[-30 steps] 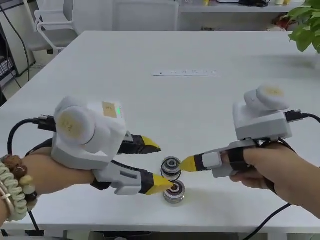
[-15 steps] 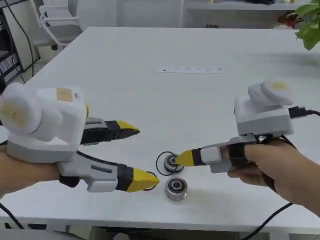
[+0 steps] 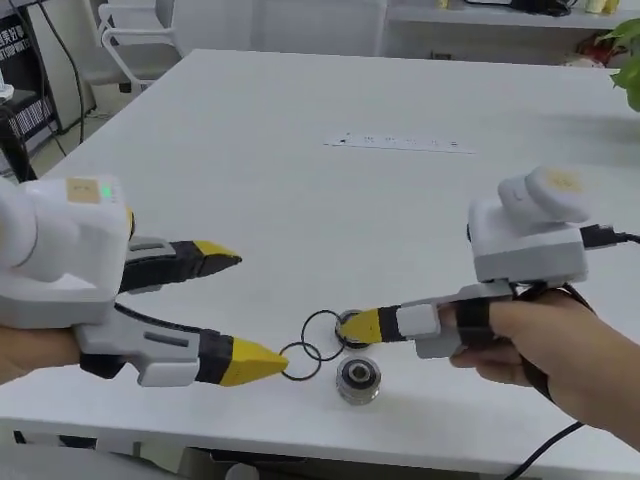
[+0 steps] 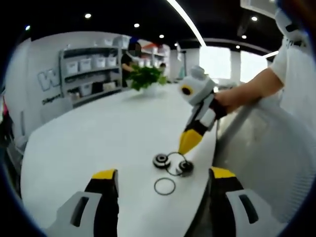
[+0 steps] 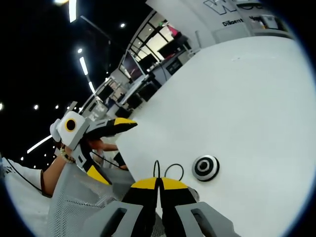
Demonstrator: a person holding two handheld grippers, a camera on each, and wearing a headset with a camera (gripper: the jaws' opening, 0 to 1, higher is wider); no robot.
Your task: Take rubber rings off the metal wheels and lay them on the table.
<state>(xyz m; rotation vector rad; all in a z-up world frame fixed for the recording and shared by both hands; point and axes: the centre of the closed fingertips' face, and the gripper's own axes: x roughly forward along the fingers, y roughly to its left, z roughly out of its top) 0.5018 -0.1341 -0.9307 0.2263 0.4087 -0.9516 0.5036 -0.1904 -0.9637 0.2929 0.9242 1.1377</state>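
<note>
Two small metal wheels sit near the table's front edge: one [image 3: 357, 377] stands free, the other [image 3: 347, 322] lies under the tip of my right gripper [image 3: 358, 327], which is shut and presses on it. A black rubber ring [image 3: 322, 328] lies flat beside that wheel. A second ring [image 3: 300, 360] lies on the table just off the lower fingertip of my left gripper [image 3: 245, 305], which is open and holds nothing. In the left gripper view, both wheels [image 4: 161, 160] [image 4: 185, 167] and the loose ring [image 4: 164, 186] lie ahead of the open jaws. The free wheel [image 5: 206, 168] is beside the shut right jaws.
The white table [image 3: 380, 200] stretches far back, with a flat white strip [image 3: 398, 143] in its middle. A chair [image 3: 135, 35] stands at the far left and a plant [image 3: 630, 70] at the far right. The table's front edge runs just below the wheels.
My left gripper has drawn back to the left, away from the wheels. Two rubber rings now lie flat on the table. The right gripper stays shut on the same wheel.
</note>
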